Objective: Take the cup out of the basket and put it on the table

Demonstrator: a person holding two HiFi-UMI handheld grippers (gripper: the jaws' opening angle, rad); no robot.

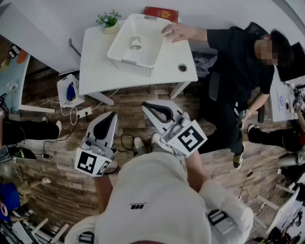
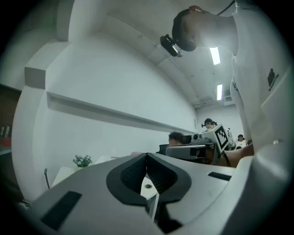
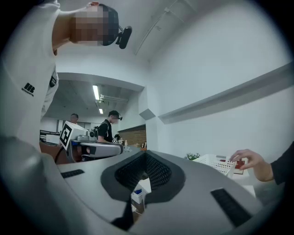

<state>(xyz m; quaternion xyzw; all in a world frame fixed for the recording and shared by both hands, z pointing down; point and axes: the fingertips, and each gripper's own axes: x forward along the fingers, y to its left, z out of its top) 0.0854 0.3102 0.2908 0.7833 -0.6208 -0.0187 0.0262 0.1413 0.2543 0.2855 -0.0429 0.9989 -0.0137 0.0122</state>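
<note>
A small white cup lies inside the white slatted basket on the white table. The basket also shows far off in the right gripper view. Both grippers hang over the wooden floor, short of the table's near edge. My left gripper is shut with nothing in it, its jaws meeting at the tips. My right gripper is shut and empty too, with its jaws together. Neither touches the basket or the cup.
Another person in black sits to the right of the table, one hand on the basket's far rim. A potted plant and a red book stand at the table's back. A power strip and cables lie on the floor.
</note>
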